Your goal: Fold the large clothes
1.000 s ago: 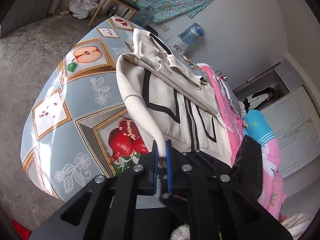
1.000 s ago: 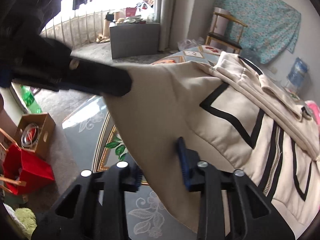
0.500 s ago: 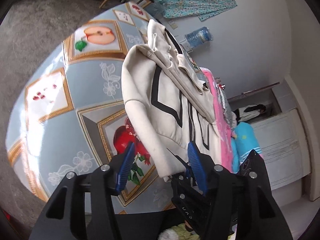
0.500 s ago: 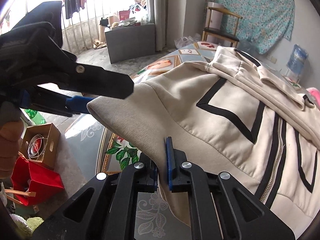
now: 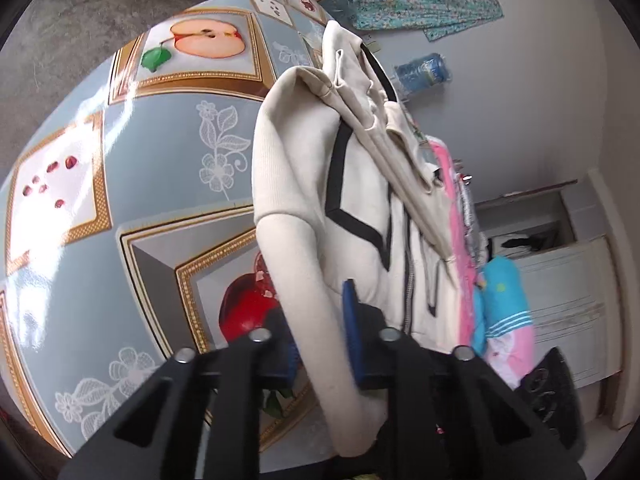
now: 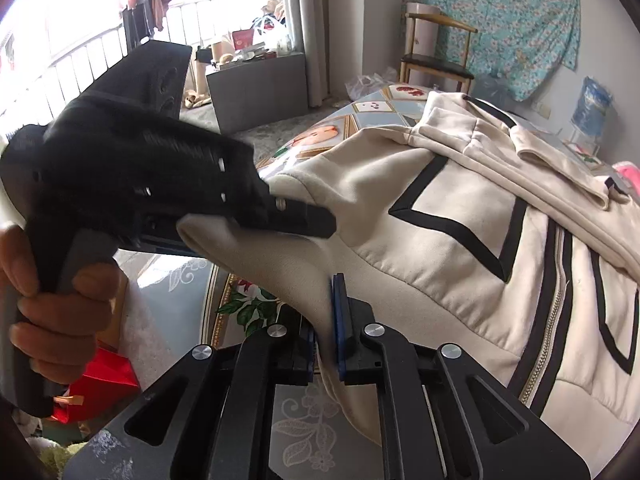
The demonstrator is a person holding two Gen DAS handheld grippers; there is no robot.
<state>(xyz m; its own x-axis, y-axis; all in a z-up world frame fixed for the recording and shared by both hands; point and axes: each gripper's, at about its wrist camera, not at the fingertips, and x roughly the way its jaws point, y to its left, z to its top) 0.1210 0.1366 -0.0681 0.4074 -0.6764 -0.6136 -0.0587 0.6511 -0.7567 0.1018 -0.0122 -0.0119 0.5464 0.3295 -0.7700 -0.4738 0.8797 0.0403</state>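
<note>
A cream hoodie [image 5: 360, 184] with black stripes and a zip lies spread on the fruit-patterned table [image 5: 160, 200]. One sleeve [image 5: 304, 280] is lifted off the cloth toward me. My left gripper [image 5: 322, 320] has the sleeve filling the gap between its blue pads, and its jaws are closing on it. In the right wrist view the left gripper [image 6: 280, 232], held by a hand [image 6: 52, 312], clamps the sleeve's cuff end. My right gripper [image 6: 325, 312] pinches the same sleeve [image 6: 288, 264] lower down. Its jaws are easing open slightly, with the fabric still pressed between the pads.
Pink and blue clothes [image 5: 500, 300] are piled at the table's far side, beside a white cabinet [image 5: 568, 288]. A water bottle [image 5: 424, 74] and a wooden chair [image 6: 436, 52] stand by the wall. A red bag [image 6: 100, 380] sits on the floor at the left.
The left jaws opened wide, moved down along the sleeve and closed on it again. The right jaws, open a second ago, have closed on the sleeve.
</note>
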